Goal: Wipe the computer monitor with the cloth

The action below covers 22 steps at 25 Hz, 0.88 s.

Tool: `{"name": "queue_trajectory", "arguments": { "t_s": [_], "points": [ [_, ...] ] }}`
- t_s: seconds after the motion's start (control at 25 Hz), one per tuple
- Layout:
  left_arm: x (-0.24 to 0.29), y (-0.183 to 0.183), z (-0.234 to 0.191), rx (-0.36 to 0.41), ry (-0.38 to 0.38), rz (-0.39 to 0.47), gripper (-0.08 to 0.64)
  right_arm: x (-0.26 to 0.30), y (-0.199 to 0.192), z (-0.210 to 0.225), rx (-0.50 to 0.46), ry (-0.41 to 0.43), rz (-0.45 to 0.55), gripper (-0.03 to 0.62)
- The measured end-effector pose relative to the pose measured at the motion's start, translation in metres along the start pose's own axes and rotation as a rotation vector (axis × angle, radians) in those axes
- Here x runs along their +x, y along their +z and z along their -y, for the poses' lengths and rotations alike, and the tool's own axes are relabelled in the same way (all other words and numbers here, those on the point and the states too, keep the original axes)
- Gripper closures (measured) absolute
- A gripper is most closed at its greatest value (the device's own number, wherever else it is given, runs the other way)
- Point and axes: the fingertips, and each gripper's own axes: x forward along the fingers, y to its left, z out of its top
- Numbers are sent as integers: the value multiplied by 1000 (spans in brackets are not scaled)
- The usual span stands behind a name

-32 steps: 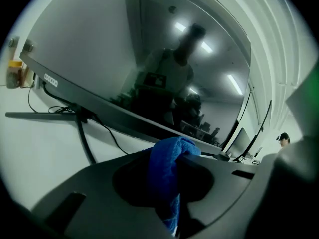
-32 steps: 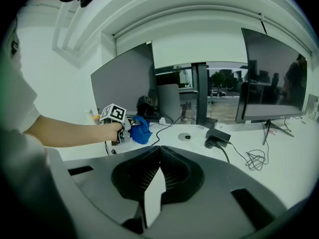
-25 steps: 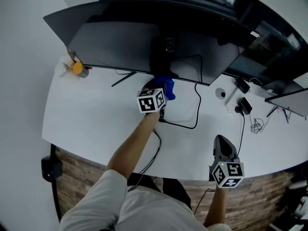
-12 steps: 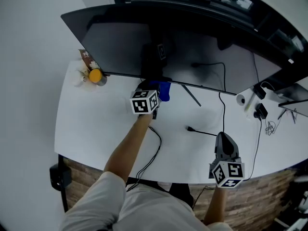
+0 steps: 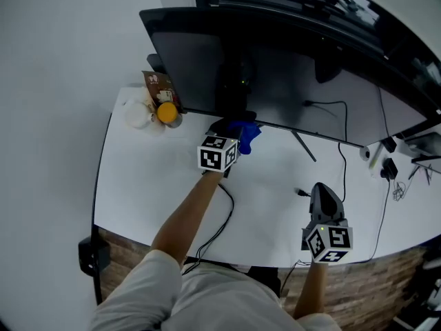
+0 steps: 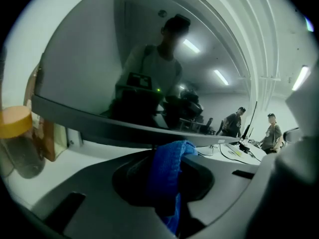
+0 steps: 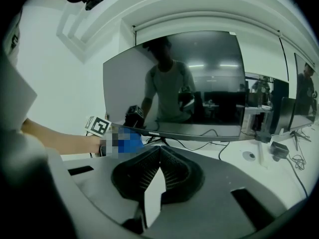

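One blue cloth point(image 6: 167, 176) — soft, light and floppy, so I'd say it wants bunching and a firm pinch. It has that: the left gripper's point(image 5: 229, 138) jaws are clamped on a fold, with the rest dangling. It sits right at the monitor's point(image 5: 275, 81) bottom edge, toward the left half. Whether it actually touches the screen, can't tell. The right gripper point(image 7: 159, 153) hangs over the desk point(image 5: 158, 185), well apart — jaws pressed together, nothing in them.

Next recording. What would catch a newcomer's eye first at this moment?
The bright blue cloth, pinched in the left gripper at the bottom edge of the big dark monitor, stands out most against the white desk. The right gripper hovers shut and empty near the desk's front edge, and an orange-lidded jar stands by the monitor's left corner.
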Motion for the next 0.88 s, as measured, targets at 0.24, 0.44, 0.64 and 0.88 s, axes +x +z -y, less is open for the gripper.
{"name": "queue_trajectory", "arguments": {
  "t_s": [0.24, 0.44, 0.64, 0.88],
  "points": [
    [-38, 6, -69, 3, 146, -3, 480, 13, 5, -33, -21, 35, -1, 578],
    [-78, 10, -130, -41, 278, 22, 482, 17, 10, -58, -40, 75, 9, 578],
    [-122, 19, -146, -27, 409, 61, 482, 6, 15, -73, -47, 115, 13, 578],
    [-181, 60, -107, 164, 456, 137, 482, -18, 40, -74, -90, 153, 45, 578]
  ]
}}
